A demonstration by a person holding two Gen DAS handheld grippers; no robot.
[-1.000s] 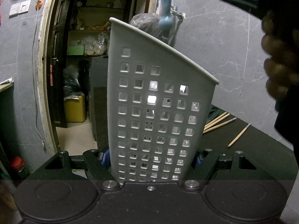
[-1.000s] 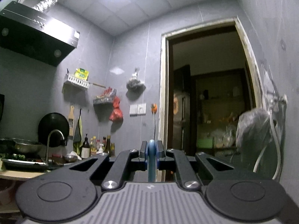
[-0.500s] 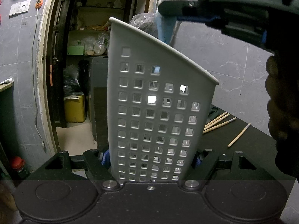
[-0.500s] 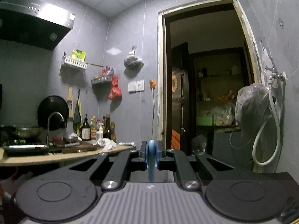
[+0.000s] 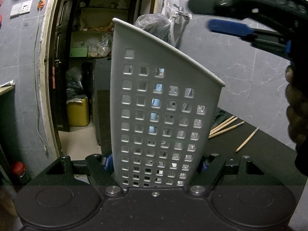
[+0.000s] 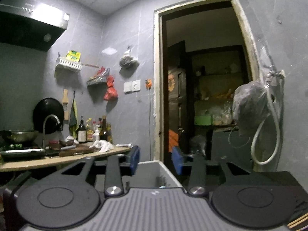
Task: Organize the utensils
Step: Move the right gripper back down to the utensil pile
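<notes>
Both tools: black plastic bodies, blue finger pads, two round discs and silver screws at the base. Right tool carries a ribbed grey plate; left tool plain black.

Not much to be read here tbh. Raised lettering can be made out on the right gripper body, too blurred to be read. The yellow packet print isn't legible either.

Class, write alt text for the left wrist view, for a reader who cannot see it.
A white perforated utensil holder, clamped at its base in the left gripper, stands upright and fills the centre. A light blue utensil shows through its holes, and the open right gripper hovers at upper right. Wooden chopsticks lie on the dark table behind it.
</notes>
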